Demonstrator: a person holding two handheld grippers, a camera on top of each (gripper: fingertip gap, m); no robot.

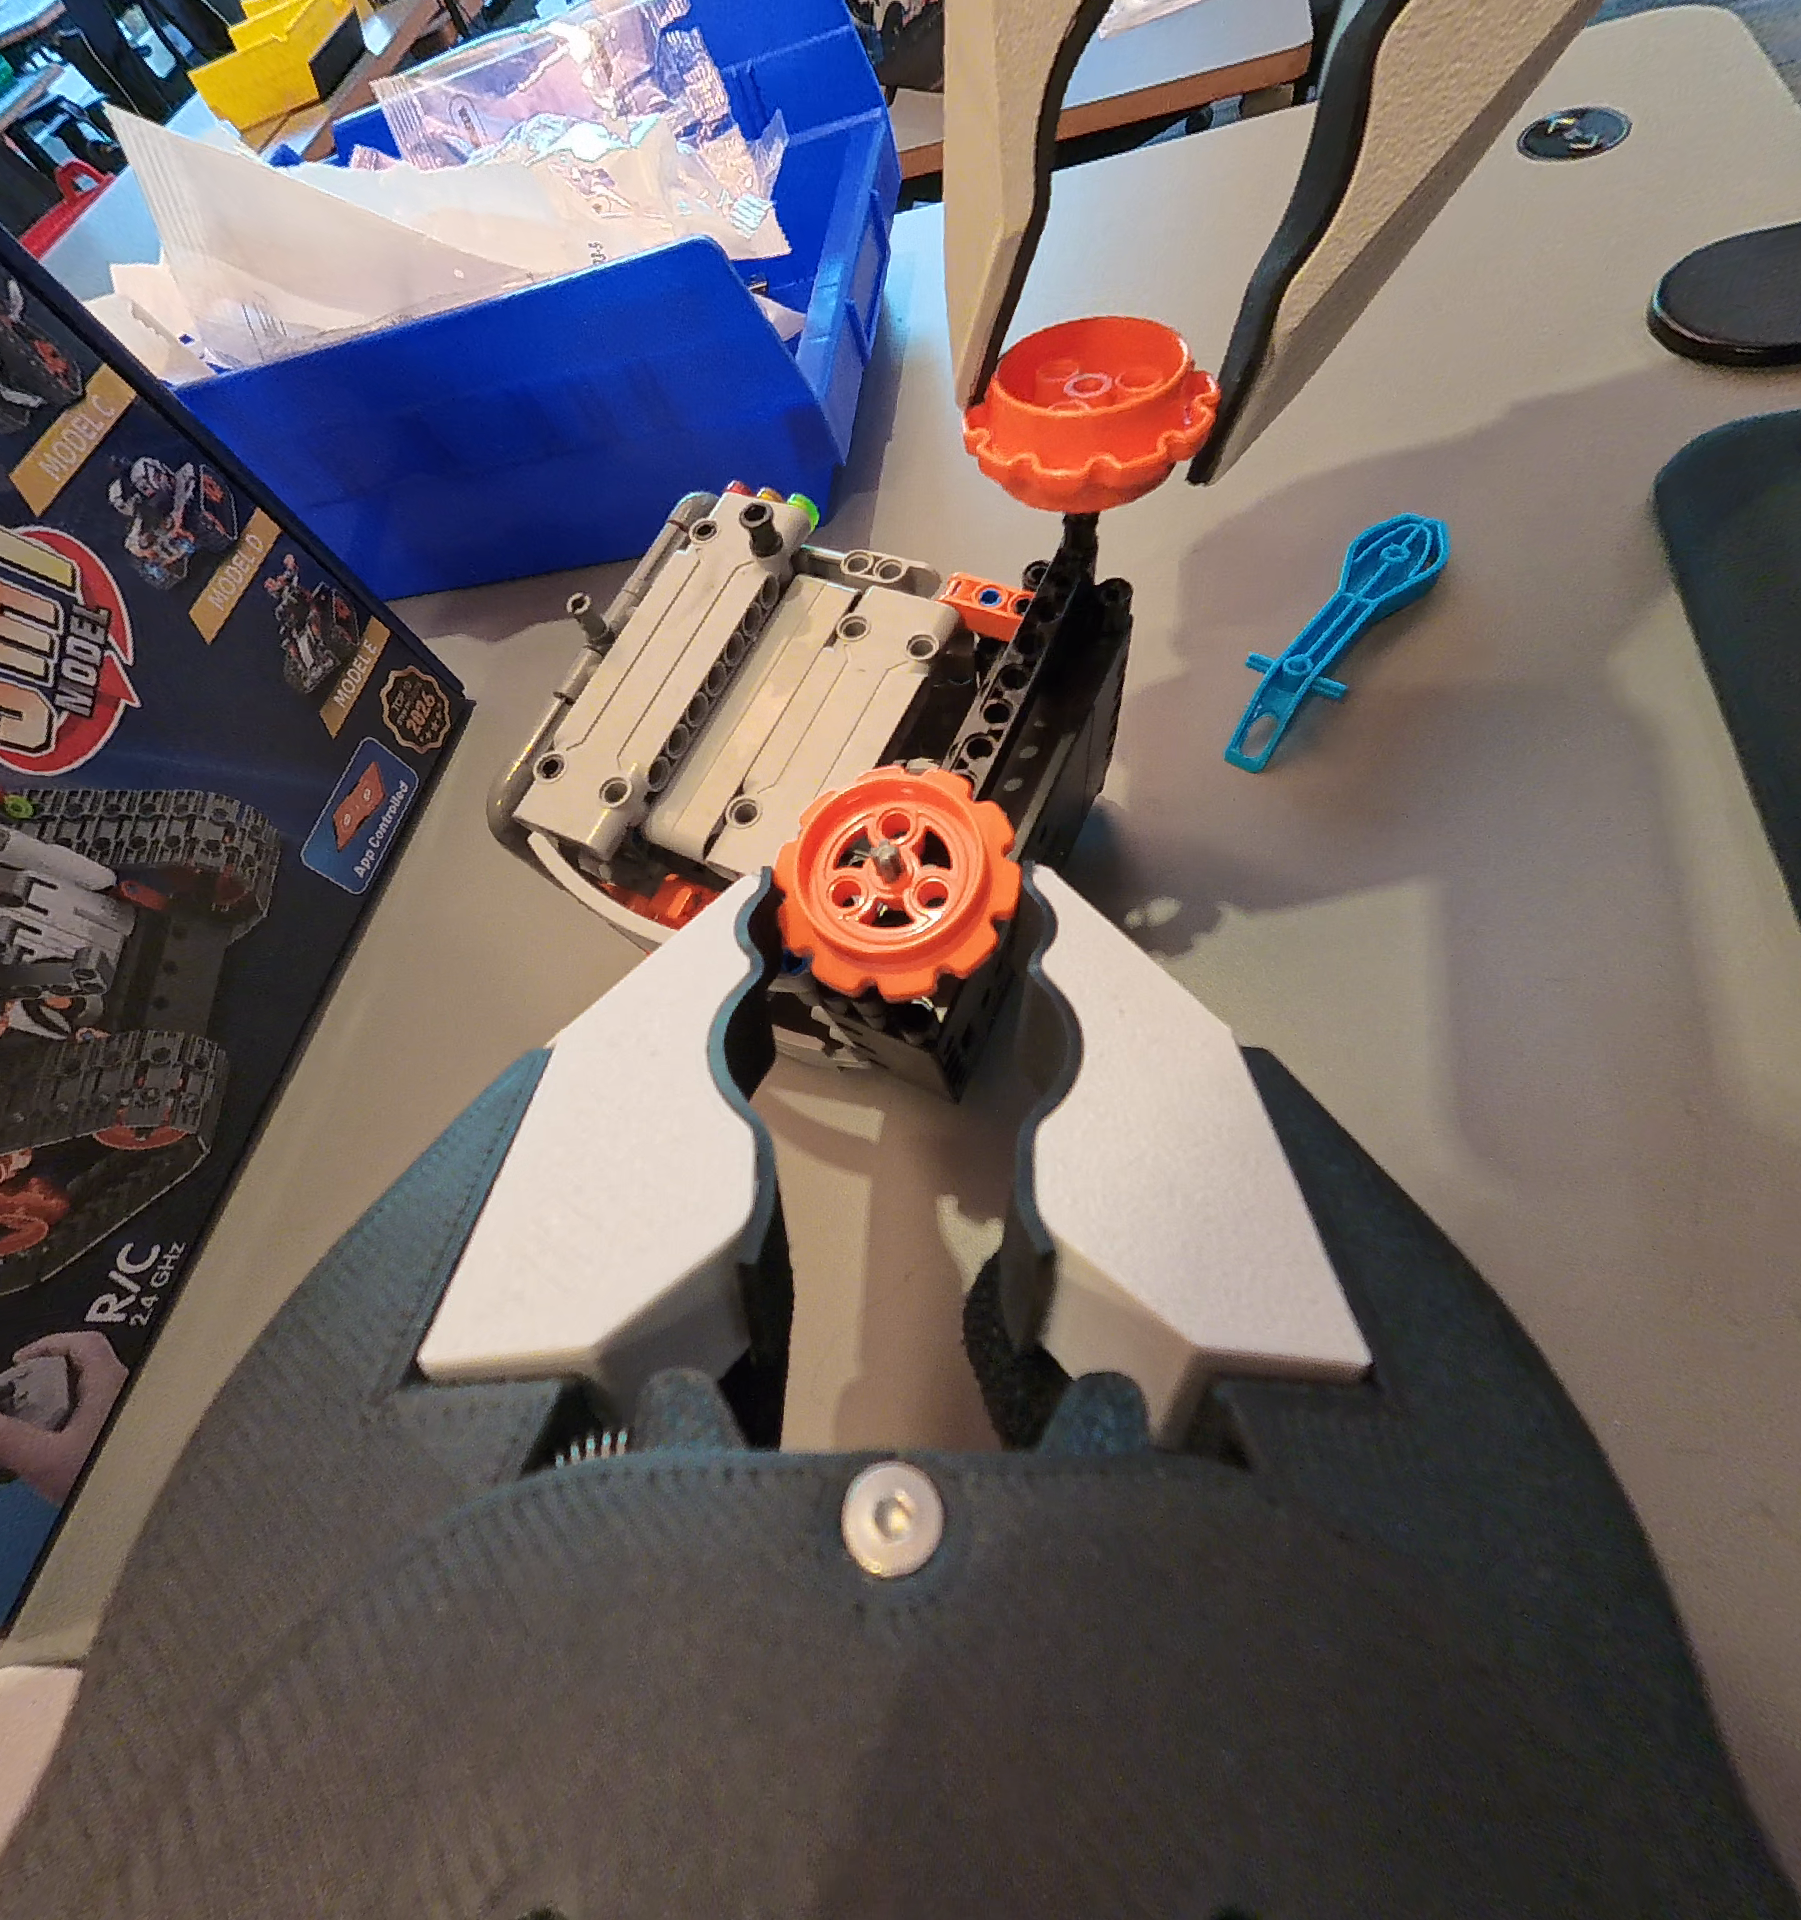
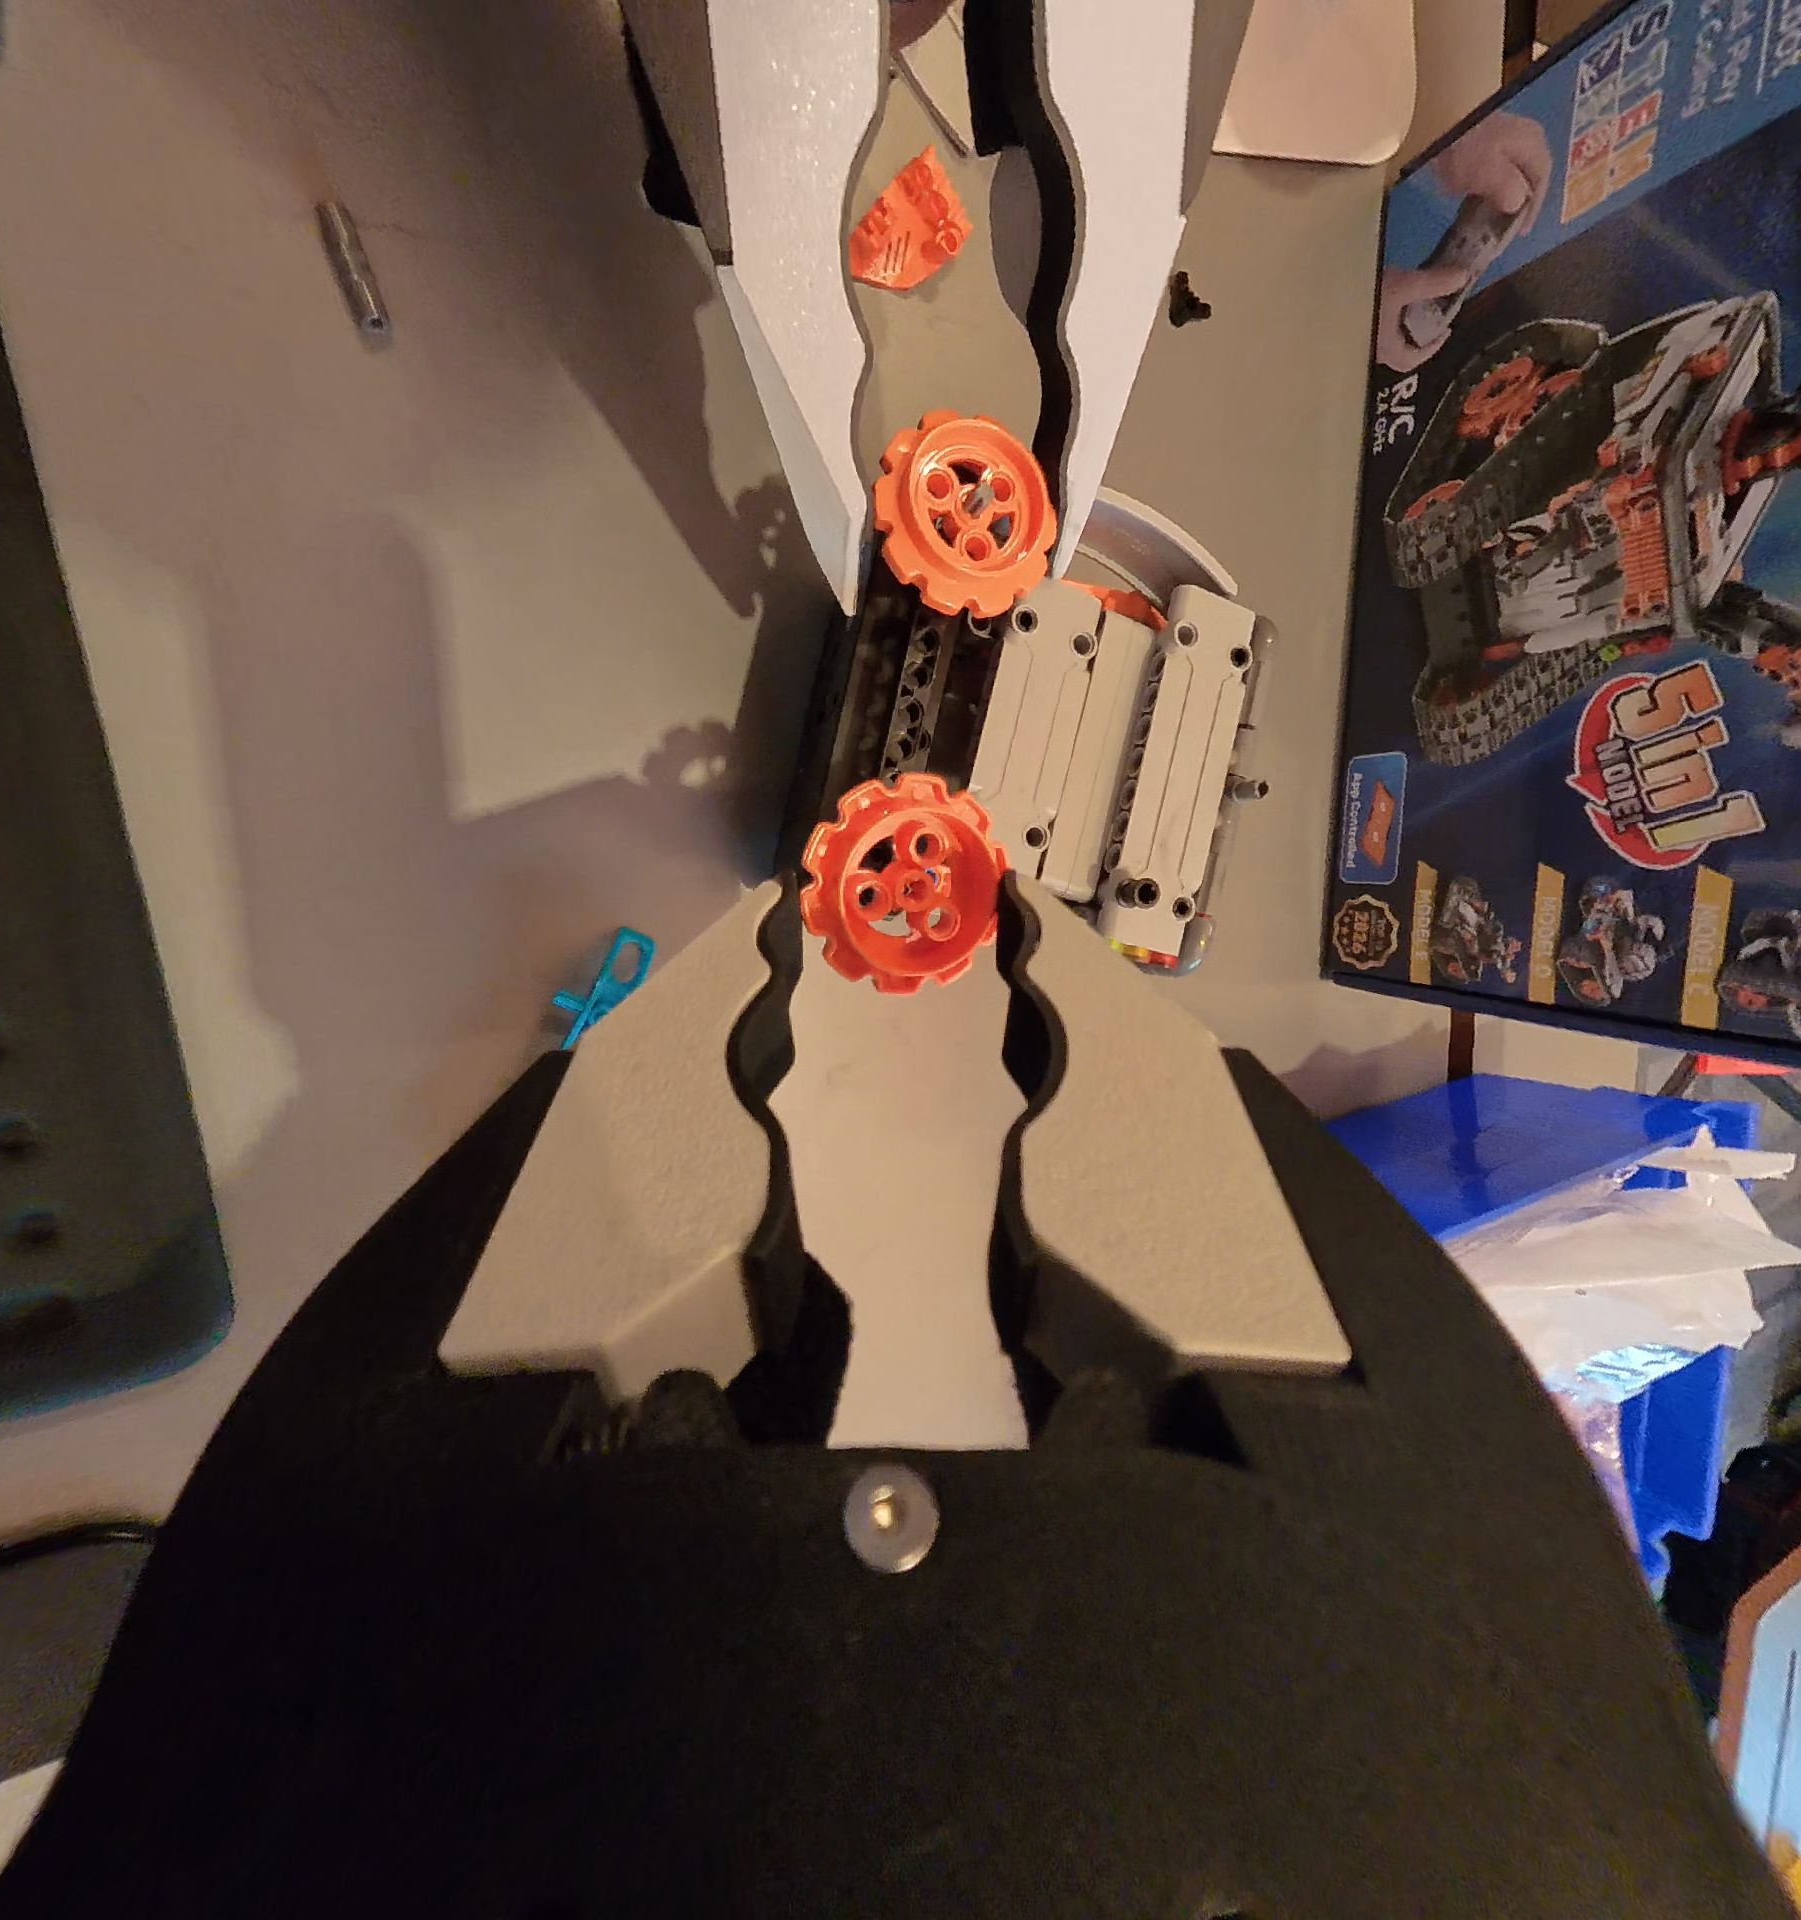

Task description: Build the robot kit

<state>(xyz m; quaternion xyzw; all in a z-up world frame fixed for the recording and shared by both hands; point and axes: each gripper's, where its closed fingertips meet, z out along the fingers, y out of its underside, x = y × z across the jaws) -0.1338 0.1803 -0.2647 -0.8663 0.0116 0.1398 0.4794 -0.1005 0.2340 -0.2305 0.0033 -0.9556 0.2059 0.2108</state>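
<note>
The left gripper (image 1: 894, 914) is closed on an orange toothed wheel (image 1: 894, 883) whose rim sits between both fingertips; this wheel is mounted on a grey axle at the near end of a grey-and-black brick model (image 1: 771, 686). In the right wrist view the same gripper comes in from 12 o'clock, pinching that wheel (image 2: 963, 511).

The right gripper (image 2: 901, 899) grips a second orange toothed wheel (image 2: 901, 883) by its rim, at the model's (image 2: 1093, 727) other end. In the left wrist view this gripper (image 1: 1088, 436) reaches down from 12 o'clock, with the second wheel (image 1: 1088, 410) held between its pads above a black beam of the model.

The model rests on a grey table (image 1: 1395, 935). At 3 o'clock of the model in the left wrist view lies a blue plastic tool (image 1: 1332, 639). At 11 o'clock stands a blue bin (image 1: 563, 416) filled with clear plastic bags, and at 9 o'clock lies the printed toy box (image 1: 148, 831). In the right wrist view a loose orange plate piece (image 2: 906, 223) and a small metal rod (image 2: 354, 265) lie on the table towards 12 and 11 o'clock.
</note>
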